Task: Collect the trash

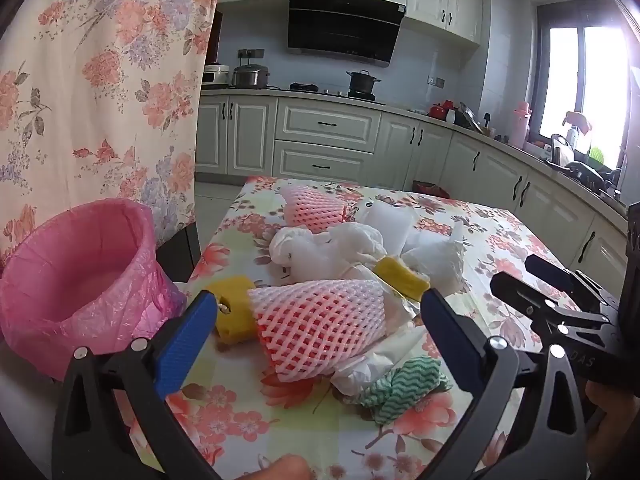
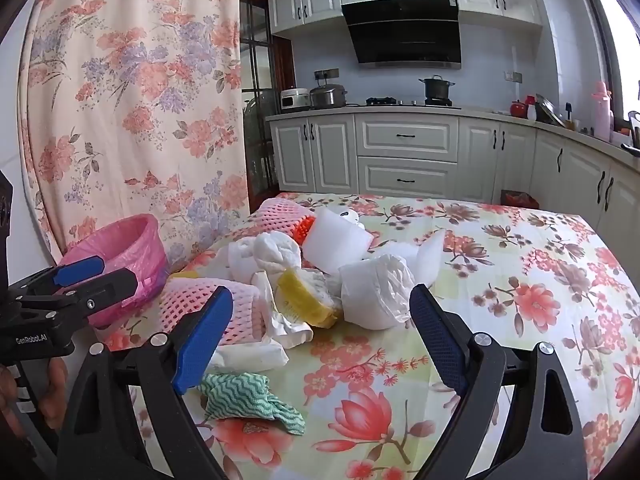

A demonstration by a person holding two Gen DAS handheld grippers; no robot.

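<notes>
Left gripper (image 1: 320, 316): I have its jaws spread wide, nothing held, the near pink foam net (image 1: 320, 324) on the table between them, untouched.
Right gripper (image 2: 320, 332): wide too, empty, over the floral tablecloth (image 2: 540, 280).
Trash: I see nets, white wrappers (image 2: 376, 296), yellow sponge (image 2: 304, 300) and green wavy cloth (image 2: 248, 400) heaped mid-table.
Bin: pink-lined bin (image 1: 76, 280), left of the table.

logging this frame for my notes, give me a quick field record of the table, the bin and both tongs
surface: floral tablecloth
trash pile: pink foam fruit nets, crumpled white plastic bags, yellow sponge pieces, green wavy-striped cloth
bin: pink-lined bin, beside the table's left edge
left tongs: open, holding nothing
right tongs: open, holding nothing
</notes>
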